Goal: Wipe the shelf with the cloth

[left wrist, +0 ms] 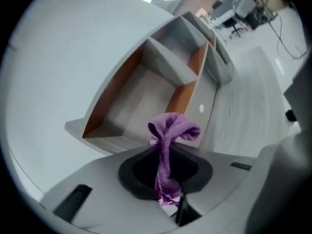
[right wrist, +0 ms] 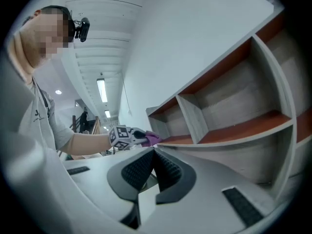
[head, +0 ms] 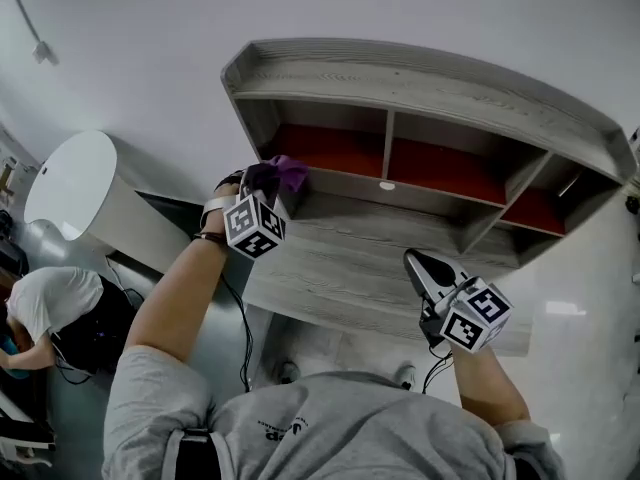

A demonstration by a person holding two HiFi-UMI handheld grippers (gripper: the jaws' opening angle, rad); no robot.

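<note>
A grey shelf (head: pixel 400 233) hung on the white wall (head: pixel 150 48). The left claw (head: pixel 268 180) was clamped on the purple cloth (head: pixel 293 172) at its leftmost compartment's edge; the right claw (head: pixel 418 265), closed and empty, hovered lower.

The small purple terry cloth (left wrist: pixel 170 130) is bunched into a narrow twist and pinched between the closed jaws of the left tool (head: pixel 266 182). Its free end curls over in a loose loop beyond the jaw tips. That loop sits at the front edge of the left compartment of the grey wood-grain wall shelf (head: pixel 420 88). Upright partitions divide the shelf into three open compartments. Their floors are reddish-orange, and a wide grey ledge runs below them.
</note>
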